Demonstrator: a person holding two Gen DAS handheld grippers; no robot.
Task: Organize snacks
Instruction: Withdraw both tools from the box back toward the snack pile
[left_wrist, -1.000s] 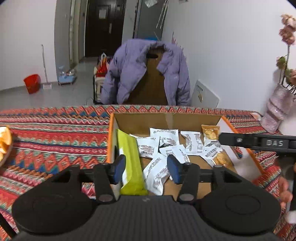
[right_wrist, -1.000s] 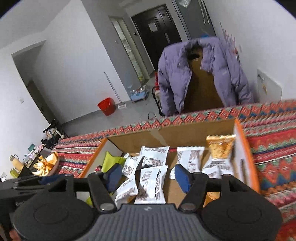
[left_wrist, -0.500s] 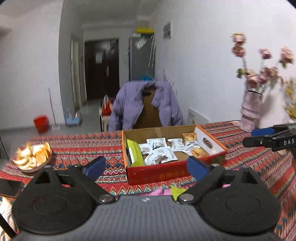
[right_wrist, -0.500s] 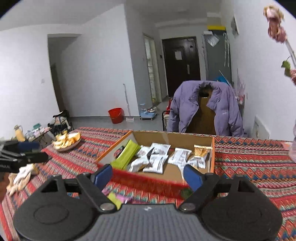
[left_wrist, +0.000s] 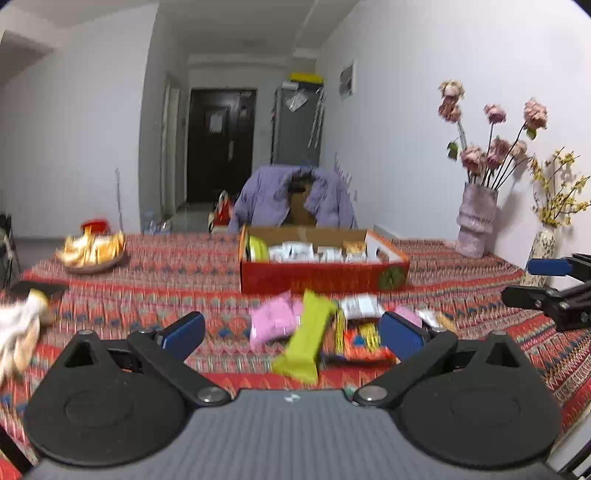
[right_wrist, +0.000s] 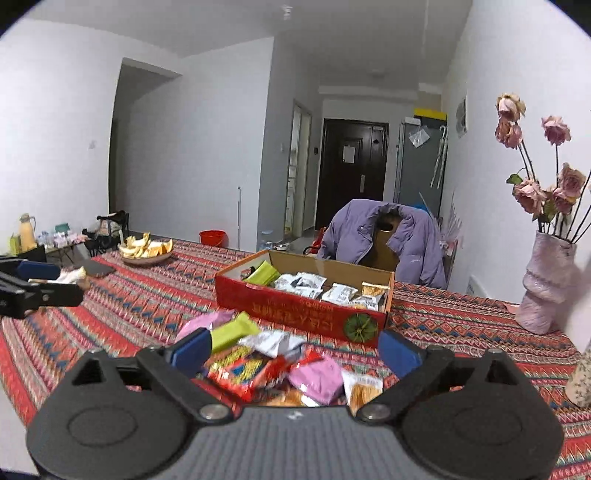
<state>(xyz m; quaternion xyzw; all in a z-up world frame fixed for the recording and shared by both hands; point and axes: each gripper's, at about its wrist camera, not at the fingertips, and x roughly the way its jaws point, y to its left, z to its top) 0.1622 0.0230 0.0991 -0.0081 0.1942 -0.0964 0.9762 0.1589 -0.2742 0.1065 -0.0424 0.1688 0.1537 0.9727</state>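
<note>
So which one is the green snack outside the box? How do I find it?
Find the red box on the patterned tablecloth. A loose snack pile lies in front of it. The green snack is its only long lime-green wrapper, beside a pink packet.

Red cardboard box (right_wrist: 301, 308), open-topped, on the patterned cloth: holds an upright green packet (right_wrist: 261, 275) at its 9 o'clock end, white sachets (right_wrist: 301, 282) across the middle, a golden packet (right_wrist: 375, 290) toward 3 o'clock. Loose snack pile (right_wrist: 280, 363) at the box's 6 o'clock: lime-green bar (left_wrist: 304, 338), pink packs, red wrappers, overlapping.
</note>
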